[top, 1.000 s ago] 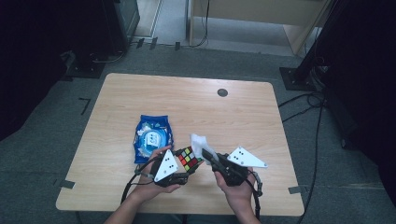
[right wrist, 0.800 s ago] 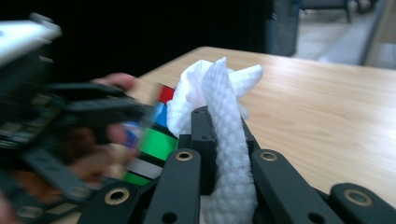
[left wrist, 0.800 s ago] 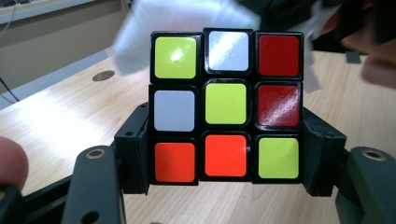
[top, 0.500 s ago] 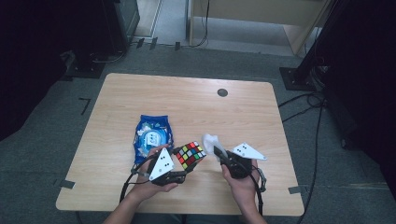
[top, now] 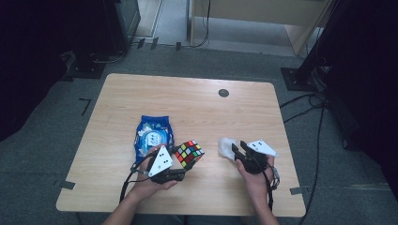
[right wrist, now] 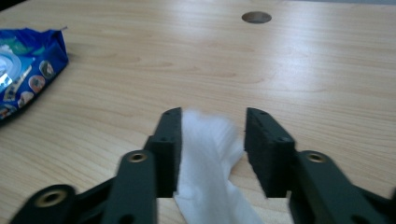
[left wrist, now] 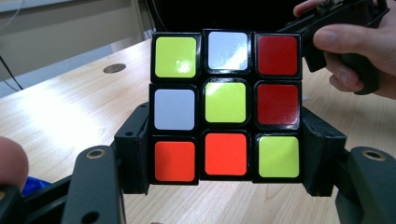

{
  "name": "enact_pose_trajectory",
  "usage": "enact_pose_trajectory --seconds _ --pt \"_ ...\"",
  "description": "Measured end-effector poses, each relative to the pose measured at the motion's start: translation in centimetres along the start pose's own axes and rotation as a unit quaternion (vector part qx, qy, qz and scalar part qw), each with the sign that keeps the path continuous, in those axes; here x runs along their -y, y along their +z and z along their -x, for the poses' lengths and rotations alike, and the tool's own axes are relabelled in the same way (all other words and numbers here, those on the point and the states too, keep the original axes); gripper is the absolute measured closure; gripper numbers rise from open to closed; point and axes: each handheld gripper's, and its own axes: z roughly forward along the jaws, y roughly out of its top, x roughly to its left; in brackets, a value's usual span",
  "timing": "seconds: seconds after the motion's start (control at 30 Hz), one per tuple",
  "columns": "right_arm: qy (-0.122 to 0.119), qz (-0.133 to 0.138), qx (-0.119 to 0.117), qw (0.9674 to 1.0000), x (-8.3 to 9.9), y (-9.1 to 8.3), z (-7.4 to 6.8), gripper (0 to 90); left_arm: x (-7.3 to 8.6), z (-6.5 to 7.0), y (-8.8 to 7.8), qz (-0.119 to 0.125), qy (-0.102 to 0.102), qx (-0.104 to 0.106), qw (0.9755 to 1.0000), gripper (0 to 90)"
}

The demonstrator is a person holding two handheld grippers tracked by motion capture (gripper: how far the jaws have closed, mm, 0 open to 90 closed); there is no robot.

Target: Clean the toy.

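Your right gripper (top: 237, 152) has swung away from the cube to the lower right of the high view, its jaws just opening; the white wipe (right wrist: 208, 154) lies loose between them on the table (top: 197, 108). Your left gripper (top: 180, 174) clamps the puzzle cube (left wrist: 226, 109), lower centre, beside the blue packet (top: 151, 136).

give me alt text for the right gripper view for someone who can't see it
A white wipe lies between the right gripper's two black fingers, which have just been opening; it rests against one of them and stands clear of the other. Beyond is a light wooden table with a round hole, and a blue wipes packet at the view's left edge.
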Motion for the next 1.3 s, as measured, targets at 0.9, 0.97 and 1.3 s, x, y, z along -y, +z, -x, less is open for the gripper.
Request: enact_pose_trajectory --seconds 0.9,0.97,1.3 --pt "0.157 -0.006 -0.258 0.9533 -1.6 -1.8 -8.5 24.5 -0.6 2.6 1.2 0.012 0.021 -0.017 0.9996 33.8" --pt "0.164 -0.001 -0.269 0.9492 -1.4 -1.8 -8.5 32.6 -0.6 2.9 1.4 0.008 0.023 -0.016 0.9996 33.8" --pt "0.136 -0.018 -0.237 0.9618 -1.7 -1.9 -8.2 34.5 -0.1 2.6 1.8 -0.015 0.02 0.008 0.9996 27.6"
